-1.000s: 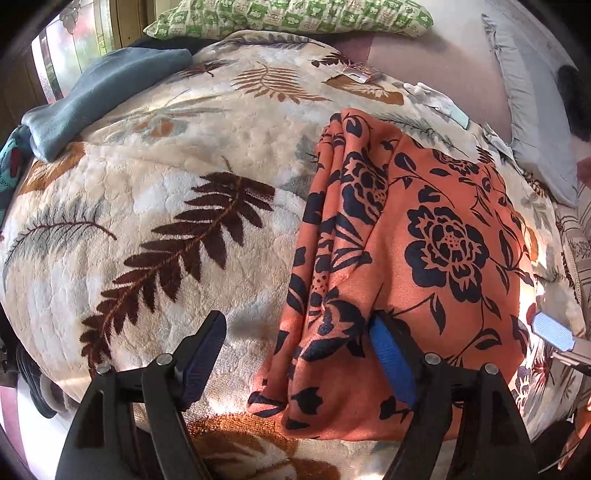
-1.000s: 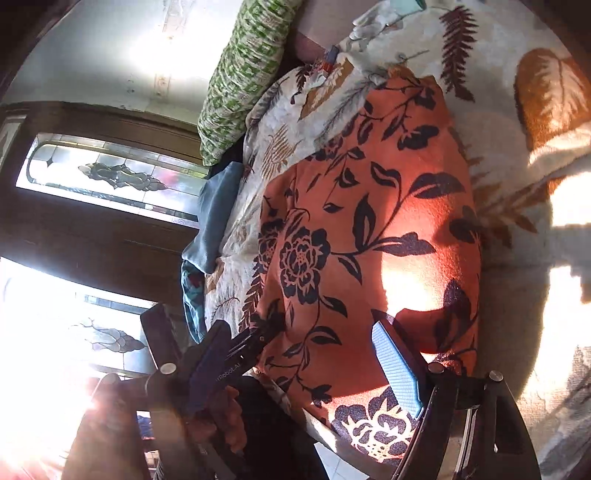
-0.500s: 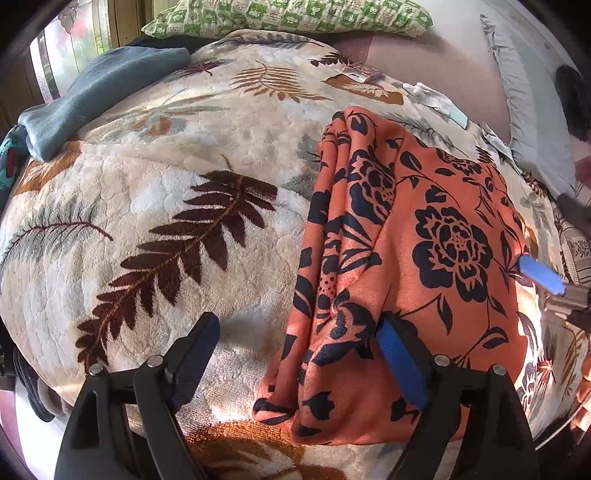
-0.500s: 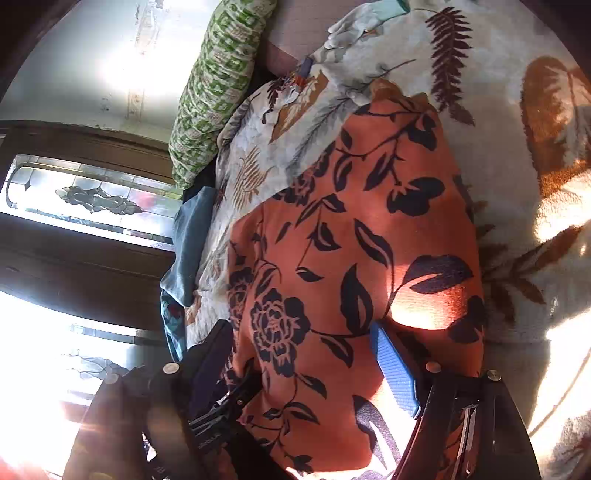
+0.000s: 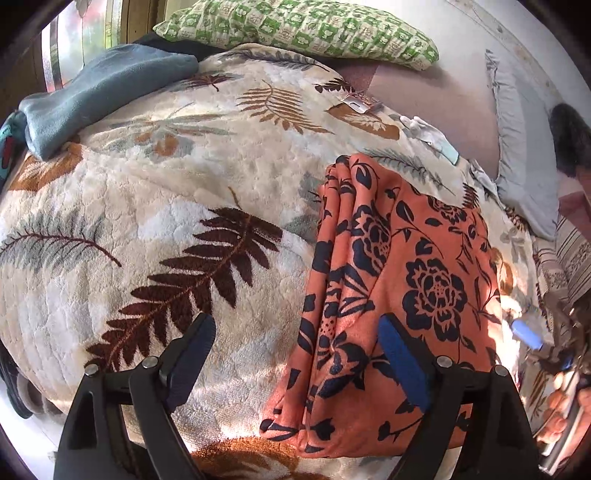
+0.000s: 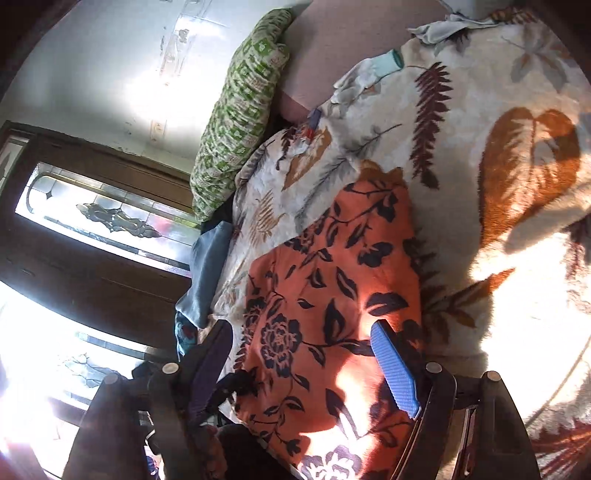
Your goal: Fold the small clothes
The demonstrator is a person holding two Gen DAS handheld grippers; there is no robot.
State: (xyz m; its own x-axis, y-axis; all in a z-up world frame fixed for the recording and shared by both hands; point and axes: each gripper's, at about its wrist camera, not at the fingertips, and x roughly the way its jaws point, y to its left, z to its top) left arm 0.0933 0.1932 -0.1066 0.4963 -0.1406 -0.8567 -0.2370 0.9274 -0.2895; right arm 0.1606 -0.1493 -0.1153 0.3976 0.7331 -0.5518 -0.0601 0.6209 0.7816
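Observation:
A folded orange cloth with dark blue flowers [image 5: 424, 295] lies flat on the fern-print blanket [image 5: 147, 206]. My left gripper [image 5: 295, 358] hangs open over the cloth's near left corner. Its blue right pad [image 5: 402, 362] is above the fabric, its left finger [image 5: 192, 354] above bare blanket, and neither presses anything. In the right wrist view the same cloth [image 6: 332, 295] lies under my right gripper [image 6: 303, 369], which stands open and empty. One blue pad of the right gripper [image 5: 524, 334] shows at the cloth's right edge in the left wrist view.
A green checked pillow [image 5: 295, 29] lies along the back. A blue-grey garment [image 5: 92, 92] sits at the back left, a small white and teal piece [image 5: 432, 136] behind the cloth. A grey pillow [image 5: 524, 155] lies at the right. Glass-panelled doors [image 6: 92, 221] stand beyond the bed.
The left jaws have spread a little wider. Both grippers have drawn back slightly from the orange cloth, which lies where it was.

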